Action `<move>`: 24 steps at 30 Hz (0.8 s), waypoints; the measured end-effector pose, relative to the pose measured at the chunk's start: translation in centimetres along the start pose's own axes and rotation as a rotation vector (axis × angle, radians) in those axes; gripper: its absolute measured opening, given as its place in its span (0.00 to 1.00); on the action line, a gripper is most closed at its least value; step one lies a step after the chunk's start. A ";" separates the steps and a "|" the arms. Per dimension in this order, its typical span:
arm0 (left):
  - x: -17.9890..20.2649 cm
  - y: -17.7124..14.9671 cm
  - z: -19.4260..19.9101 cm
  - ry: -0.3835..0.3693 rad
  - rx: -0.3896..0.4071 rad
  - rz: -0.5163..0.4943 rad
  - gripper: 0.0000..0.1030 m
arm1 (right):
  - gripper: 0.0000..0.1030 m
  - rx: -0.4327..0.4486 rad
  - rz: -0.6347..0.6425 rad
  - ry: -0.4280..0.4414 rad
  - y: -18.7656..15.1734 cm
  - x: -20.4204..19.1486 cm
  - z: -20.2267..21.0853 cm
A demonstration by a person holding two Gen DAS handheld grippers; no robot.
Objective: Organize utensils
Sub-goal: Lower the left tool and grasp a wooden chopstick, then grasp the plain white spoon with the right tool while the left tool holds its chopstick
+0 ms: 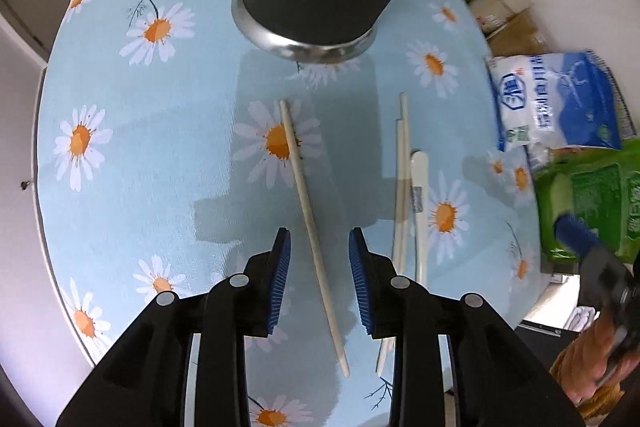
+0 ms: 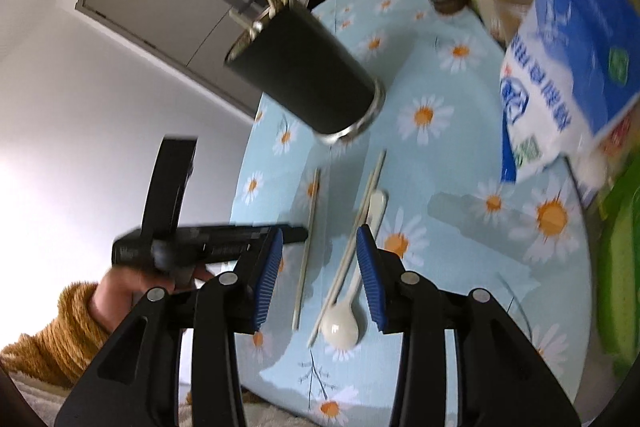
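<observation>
The left gripper [image 1: 320,279] points down at the counter [image 1: 168,147]; its jaws stand open, astride a single chopstick [image 1: 310,223] without touching it. At 3 o'clock lie two more chopsticks [image 1: 402,183] and a white spoon [image 1: 420,195]. The right gripper [image 2: 318,279] also has open jaws, above the spoon and chopstick pair. At 12 o'clock stands a black utensil cup [image 2: 304,75] holding chopsticks. At 2 o'clock, a blue-and-white bag [image 2: 568,67]; its printing is blurred and unreadable.
</observation>
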State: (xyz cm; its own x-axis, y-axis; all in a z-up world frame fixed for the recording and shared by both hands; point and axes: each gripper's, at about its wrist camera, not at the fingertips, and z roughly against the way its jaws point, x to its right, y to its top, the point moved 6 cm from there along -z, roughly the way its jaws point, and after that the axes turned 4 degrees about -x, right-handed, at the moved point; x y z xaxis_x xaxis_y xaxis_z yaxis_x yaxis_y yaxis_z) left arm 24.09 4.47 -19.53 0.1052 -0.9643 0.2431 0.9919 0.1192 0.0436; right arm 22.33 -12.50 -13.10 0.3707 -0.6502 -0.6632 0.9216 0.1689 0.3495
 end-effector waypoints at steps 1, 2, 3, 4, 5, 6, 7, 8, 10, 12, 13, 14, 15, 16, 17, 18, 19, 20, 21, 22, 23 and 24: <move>0.1 0.1 -0.2 0.008 -0.008 0.004 0.28 | 0.38 -0.011 0.001 0.007 -0.3 0.2 -0.1; 0.2 0.2 -0.3 0.010 -0.015 0.007 0.28 | 0.38 -0.019 0.000 0.016 -0.7 0.4 -0.2; 0.4 0.2 -0.6 0.016 -0.030 0.011 0.28 | 0.38 -0.026 0.000 0.022 -0.7 0.5 -0.3; 0.5 0.3 -0.9 0.025 -0.042 0.011 0.28 | 0.38 -0.032 0.001 0.026 -0.8 0.7 -0.3; 0.6 0.4 -1.3 0.037 -0.055 0.013 0.26 | 0.38 -0.036 0.002 0.029 -0.8 0.9 -0.3; 0.8 0.5 -1.4 0.055 -0.054 0.012 0.26 | 0.38 -0.043 0.002 0.041 -0.8 1.0 -0.3; 0.9 0.6 -1.5 0.072 -0.061 0.011 0.25 | 0.38 -0.047 0.001 0.049 -0.7 1.1 -0.3; 1.0 0.7 -1.7 0.097 -0.069 0.009 0.25 | 0.38 -0.053 0.002 0.056 -0.7 1.2 -0.3; 1.2 0.9 -1.9 0.128 -0.073 0.015 0.18 | 0.38 -0.061 0.015 0.062 -0.6 1.2 -0.3; 1.3 1.1 -2.1 0.165 -0.079 0.011 0.08 | 0.38 -0.073 0.024 0.070 -0.6 1.3 -0.4; 1.2 1.2 -2.2 0.171 -0.081 0.017 0.07 | 0.38 -0.077 0.025 0.075 -0.5 1.3 -0.5; 1.2 1.3 -2.2 0.174 -0.081 0.025 0.05 | 0.38 -0.079 0.024 0.076 -0.6 1.3 -0.3; 1.2 1.4 -2.2 0.172 -0.081 0.032 0.04 | 0.38 -0.083 0.023 0.078 -0.6 1.3 -0.5; 1.1 1.4 -2.3 0.169 -0.078 0.041 0.04 | 0.38 -0.089 0.022 0.081 -0.6 1.4 -0.6; 1.1 1.4 -2.4 0.170 -0.074 0.044 0.04 | 0.38 -0.096 0.022 0.081 -0.6 1.4 -0.7; 1.1 1.5 -2.4 0.172 -0.071 0.042 0.04 | 0.38 -0.106 0.023 0.080 -0.7 1.4 -0.9; 1.0 1.6 -2.4 0.171 -0.069 0.045 0.04 | 0.38 -0.112 0.025 0.080 -0.8 1.4 -1.0; 0.9 1.6 -2.4 0.166 -0.065 0.053 0.04 | 0.38 -0.119 0.026 0.079 -0.9 1.3 -1.2; 0.7 1.6 -2.2 0.159 -0.060 0.058 0.03 | 0.38 -0.126 0.027 0.075 -0.9 1.3 -1.3; 0.6 1.6 -2.0 0.154 -0.057 0.060 0.03 | 0.38 -0.134 0.027 0.068 -1.0 1.3 -1.5; 0.6 1.5 -1.8 0.143 -0.050 0.061 0.03 | 0.38 -0.143 0.023 0.064 -1.0 1.4 -1.7; 0.4 1.4 -1.4 0.137 -0.047 0.062 0.03 | 0.38 -0.157 0.013 0.061 -1.1 1.4 -1.9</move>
State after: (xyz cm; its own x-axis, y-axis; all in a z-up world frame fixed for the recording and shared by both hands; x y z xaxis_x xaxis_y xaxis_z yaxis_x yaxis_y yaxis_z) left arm 25.63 3.88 -20.71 0.1720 -0.9790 0.1091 0.9851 0.1715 -0.0139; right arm 22.08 -12.20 -15.68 0.3843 -0.6022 -0.6998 0.9217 0.2933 0.2538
